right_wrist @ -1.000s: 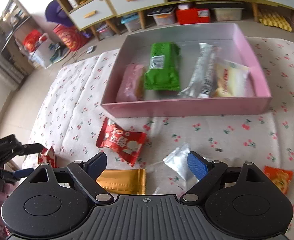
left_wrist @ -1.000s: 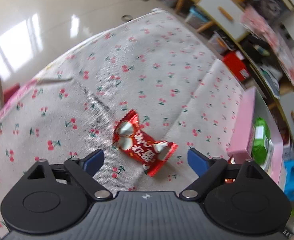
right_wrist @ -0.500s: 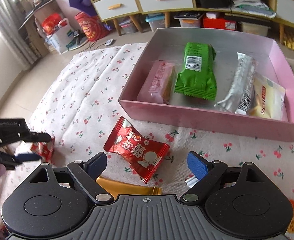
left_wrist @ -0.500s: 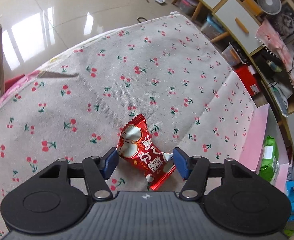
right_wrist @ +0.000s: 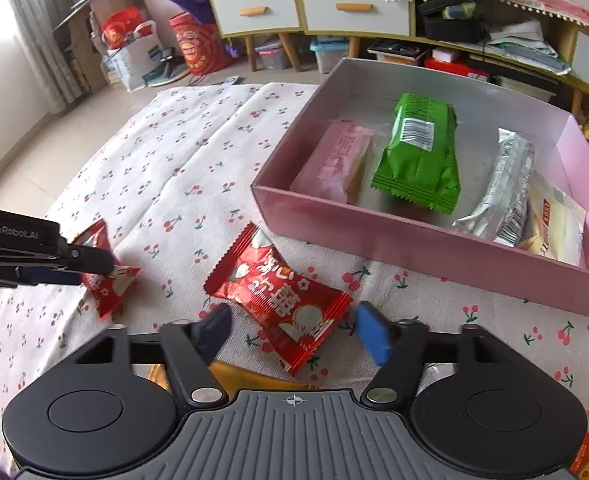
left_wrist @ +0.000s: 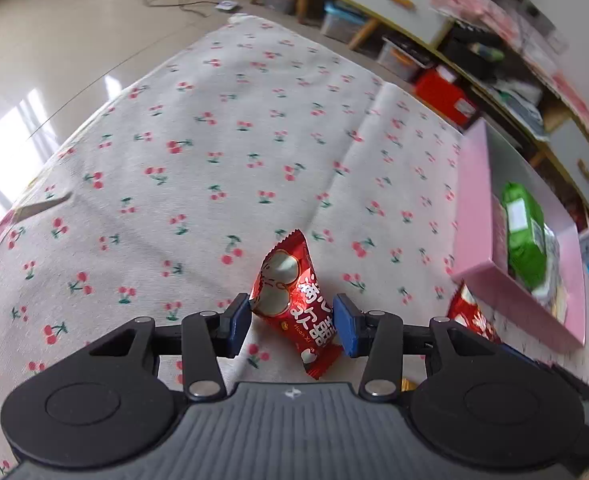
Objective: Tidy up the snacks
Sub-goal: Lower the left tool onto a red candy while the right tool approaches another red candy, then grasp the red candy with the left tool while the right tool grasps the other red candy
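Here, two red snack packets are being gathered at once from a cherry-print cloth (left_wrist: 222,128); the left gripper (left_wrist: 292,322) is seen with its jaws just closed in on a small red packet (left_wrist: 294,300), both pads pressed to its sides, the wrapper standing up between them so that it can be lifted. The right gripper (right_wrist: 292,332) has likewise been closing, yet its pads are held clear of a larger red packet (right_wrist: 278,292) lying flat between them; a grip is judged to be next. Beyond and to the right of that gripper, a pink box (right_wrist: 414,240) is set, already holding a green pack (right_wrist: 418,152) and others, presumably as the destination.
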Action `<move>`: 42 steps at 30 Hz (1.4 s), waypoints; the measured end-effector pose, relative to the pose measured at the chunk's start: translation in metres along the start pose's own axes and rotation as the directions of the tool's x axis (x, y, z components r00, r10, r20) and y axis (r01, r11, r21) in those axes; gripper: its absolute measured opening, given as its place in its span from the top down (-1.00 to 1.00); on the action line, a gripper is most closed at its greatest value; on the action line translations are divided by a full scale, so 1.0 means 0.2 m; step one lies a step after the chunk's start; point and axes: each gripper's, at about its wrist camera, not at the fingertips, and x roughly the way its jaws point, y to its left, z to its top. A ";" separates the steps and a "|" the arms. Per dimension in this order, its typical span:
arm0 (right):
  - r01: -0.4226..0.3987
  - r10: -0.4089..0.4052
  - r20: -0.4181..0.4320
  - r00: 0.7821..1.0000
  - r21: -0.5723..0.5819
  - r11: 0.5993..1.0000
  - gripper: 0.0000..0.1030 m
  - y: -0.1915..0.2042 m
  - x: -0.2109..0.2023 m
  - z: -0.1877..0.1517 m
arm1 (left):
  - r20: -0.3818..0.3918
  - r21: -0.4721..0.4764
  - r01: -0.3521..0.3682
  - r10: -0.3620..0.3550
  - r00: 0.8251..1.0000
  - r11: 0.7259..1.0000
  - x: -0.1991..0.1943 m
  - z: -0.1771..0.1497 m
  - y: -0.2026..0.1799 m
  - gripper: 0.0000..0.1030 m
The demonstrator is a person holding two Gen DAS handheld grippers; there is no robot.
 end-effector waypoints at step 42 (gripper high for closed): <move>-0.062 0.062 -0.002 0.998 -0.085 0.994 0.15 0.13 -0.09 -0.01 | 0.044 0.054 0.061 -0.063 0.997 0.997 -0.02 -0.04 -0.15 0.30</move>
